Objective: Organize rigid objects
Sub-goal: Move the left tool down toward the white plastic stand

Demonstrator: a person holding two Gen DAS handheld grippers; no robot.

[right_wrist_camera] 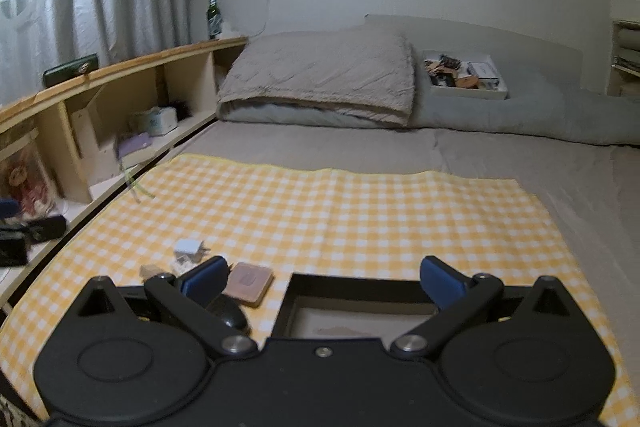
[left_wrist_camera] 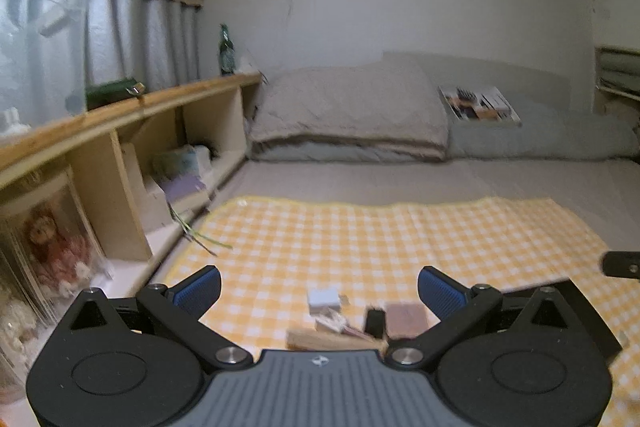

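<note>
A small pile of rigid objects lies on the yellow checked cloth (right_wrist_camera: 360, 211) on the bed. It holds a white charger plug (left_wrist_camera: 323, 297) (right_wrist_camera: 188, 247), a brown square case (left_wrist_camera: 406, 319) (right_wrist_camera: 248, 281), a small black item (left_wrist_camera: 375, 321) (right_wrist_camera: 226, 311) and a wooden piece (left_wrist_camera: 324, 341). A black open box (right_wrist_camera: 360, 311) (left_wrist_camera: 580, 311) sits just right of the pile. My left gripper (left_wrist_camera: 320, 291) hangs open above the pile. Over the black box, my right gripper (right_wrist_camera: 322, 281) is open too, with nothing between its fingers.
A wooden shelf (left_wrist_camera: 120, 115) runs along the left with a green bottle (left_wrist_camera: 226, 51), a tissue box (right_wrist_camera: 158, 121) and a doll (left_wrist_camera: 56, 247). A folded blanket (right_wrist_camera: 320, 79) and a white box of items (right_wrist_camera: 466, 75) lie at the bed's head.
</note>
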